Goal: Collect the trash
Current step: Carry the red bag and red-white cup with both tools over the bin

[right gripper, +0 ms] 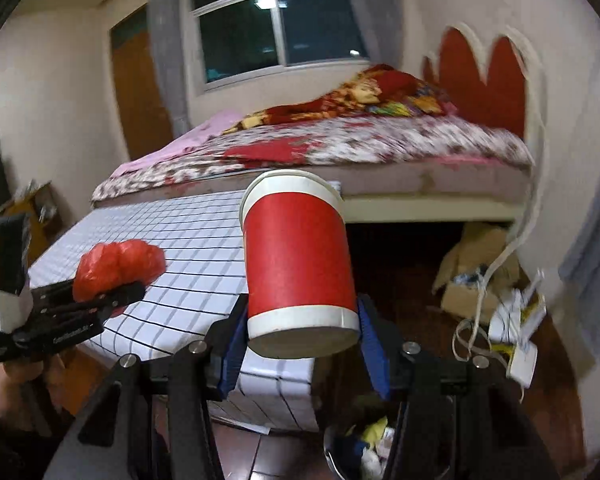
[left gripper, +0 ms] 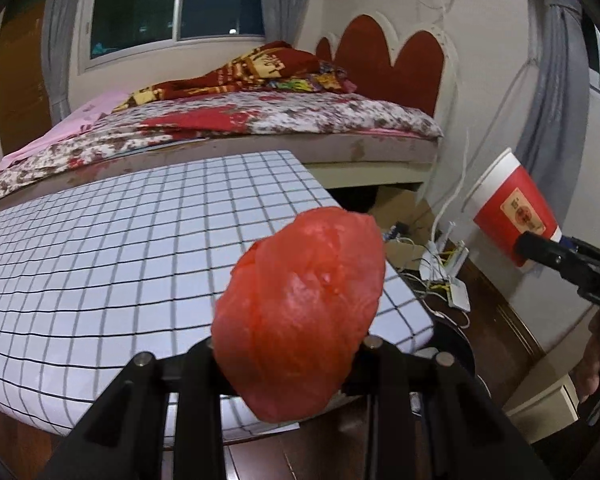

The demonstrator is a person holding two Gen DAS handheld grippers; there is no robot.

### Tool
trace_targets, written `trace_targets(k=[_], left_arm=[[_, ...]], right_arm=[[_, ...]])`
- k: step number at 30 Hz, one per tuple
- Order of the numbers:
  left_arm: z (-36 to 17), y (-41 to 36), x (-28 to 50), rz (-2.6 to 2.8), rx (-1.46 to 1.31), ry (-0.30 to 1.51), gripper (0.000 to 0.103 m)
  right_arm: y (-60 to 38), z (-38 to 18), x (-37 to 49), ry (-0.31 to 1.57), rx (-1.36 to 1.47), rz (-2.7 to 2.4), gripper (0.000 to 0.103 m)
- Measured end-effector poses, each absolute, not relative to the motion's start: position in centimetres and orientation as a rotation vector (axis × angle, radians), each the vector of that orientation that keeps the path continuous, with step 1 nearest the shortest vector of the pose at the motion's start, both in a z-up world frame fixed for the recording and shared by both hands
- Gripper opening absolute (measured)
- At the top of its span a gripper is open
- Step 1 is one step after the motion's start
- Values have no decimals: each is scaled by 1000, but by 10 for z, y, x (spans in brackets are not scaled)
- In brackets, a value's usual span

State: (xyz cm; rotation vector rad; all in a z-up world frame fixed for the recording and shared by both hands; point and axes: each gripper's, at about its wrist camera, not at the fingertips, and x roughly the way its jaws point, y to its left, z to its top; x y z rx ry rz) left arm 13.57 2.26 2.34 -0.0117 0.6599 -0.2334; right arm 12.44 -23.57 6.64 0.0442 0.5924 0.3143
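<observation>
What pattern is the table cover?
White with a black grid, the table cover; clearest in the left wrist view.

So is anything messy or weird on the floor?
Yes. By the wall under the bed's head end, white cables and small white boxes lie in a tangle beside a crumpled cardboard box.

The bag point(left gripper: 300, 308) is thin, glossy red plastic, crumpled. The cup point(right gripper: 298, 256) looks like matt paper. The table point(left gripper: 100, 248) has a smooth gridded cover, perhaps vinyl.
</observation>
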Motion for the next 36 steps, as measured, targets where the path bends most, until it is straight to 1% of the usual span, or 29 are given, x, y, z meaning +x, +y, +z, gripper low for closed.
trace_targets(k=[9,17,36], left_arm=[[12,-40,129,-342,23,686,32],[-4,-94,118,-430,56,725,32],[-41,-155,108,-488,47,777,32]], right_arm=[[-289,61,106,596,53,222,54],[-328,38,90,647,85,159,54],[-376,-17,73,777,101,71,54]])
